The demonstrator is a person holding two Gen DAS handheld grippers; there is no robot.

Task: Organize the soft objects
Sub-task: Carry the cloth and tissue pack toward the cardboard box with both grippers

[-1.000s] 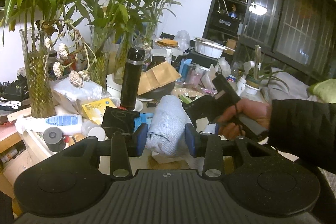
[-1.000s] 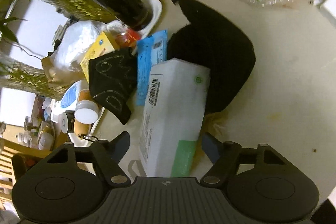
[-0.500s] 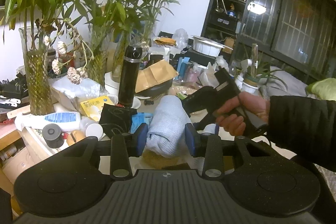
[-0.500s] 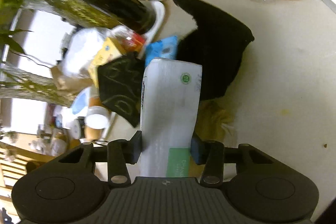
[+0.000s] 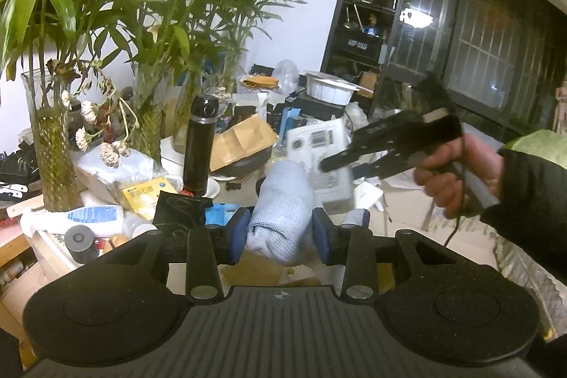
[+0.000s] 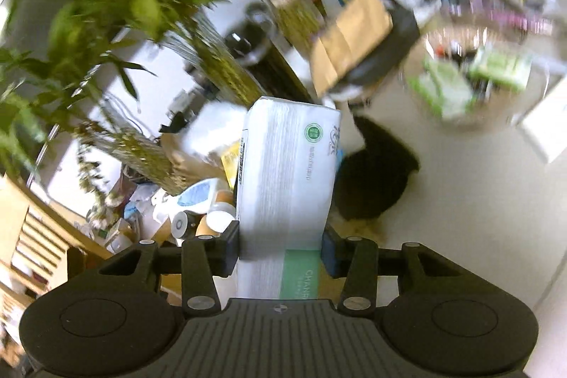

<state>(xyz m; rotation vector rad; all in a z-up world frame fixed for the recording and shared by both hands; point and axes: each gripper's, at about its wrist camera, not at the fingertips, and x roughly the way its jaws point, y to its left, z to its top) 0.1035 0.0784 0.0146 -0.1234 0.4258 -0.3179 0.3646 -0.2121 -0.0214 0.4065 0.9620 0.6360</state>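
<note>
My left gripper [image 5: 280, 232] is shut on a rolled pale blue cloth [image 5: 281, 208] and holds it above the table. My right gripper [image 6: 280, 247] is shut on a white and green tissue pack [image 6: 287, 179], lifted off the table. In the left wrist view the right gripper [image 5: 358, 162] is held by a hand at the right, with the tissue pack [image 5: 320, 158] in its jaws behind the cloth. A black soft object [image 6: 372, 179] lies on the table below the pack.
Glass vases with bamboo plants [image 5: 53, 144], a black flask [image 5: 200, 144], a brown paper bag [image 5: 241, 140], a white bottle [image 5: 81, 216] and small packets crowd the left of the table. A dish of green packets [image 6: 471, 77] sits at the right. A dark shelf [image 5: 368, 23] stands behind.
My right gripper closed on the tissue pack, lifted it off the table and tilted upward. My left gripper kept hold of the blue cloth and stayed nearly still.
</note>
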